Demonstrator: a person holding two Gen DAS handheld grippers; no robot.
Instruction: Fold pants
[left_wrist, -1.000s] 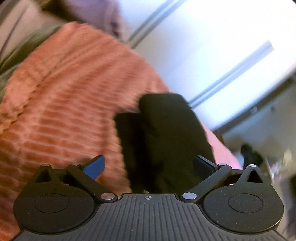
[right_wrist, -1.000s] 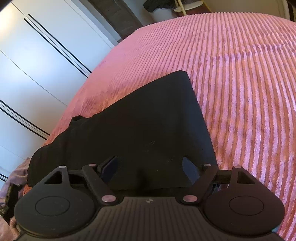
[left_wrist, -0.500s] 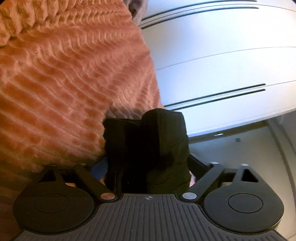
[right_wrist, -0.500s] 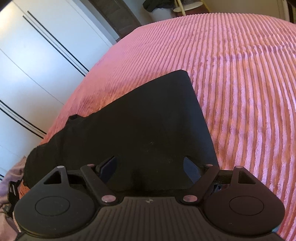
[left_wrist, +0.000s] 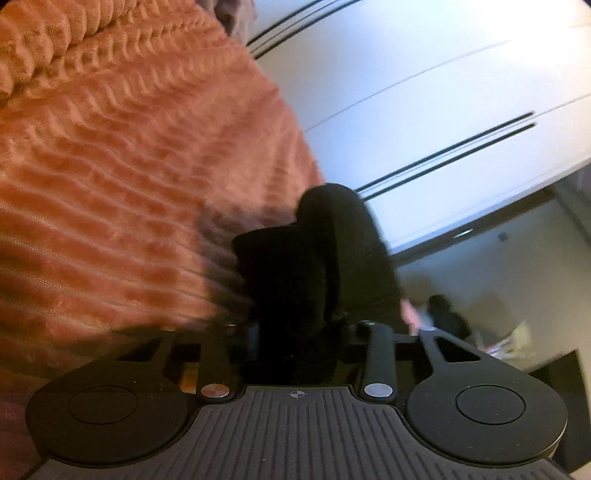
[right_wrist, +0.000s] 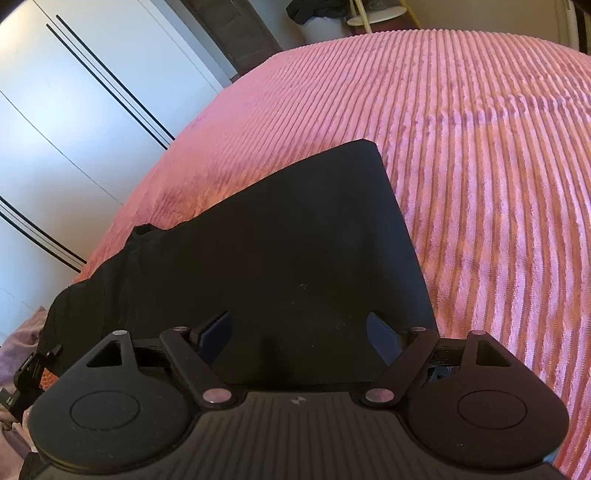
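The pants (right_wrist: 295, 258) lie flat on the bedspread (right_wrist: 480, 166) at centre frame in the right view, folded at least once, with straight edges and a sharp upper corner. One bunched end at lower left remains unfolded; I judge at least one fold is left.

My left claw (left_wrist: 295, 328) is closed on that bunched end, at lower centre of the left view, lifted off the bedspread.

My right claw (right_wrist: 299, 332) is wide open over the near edge of the pants; whether it touches the cloth I cannot tell.
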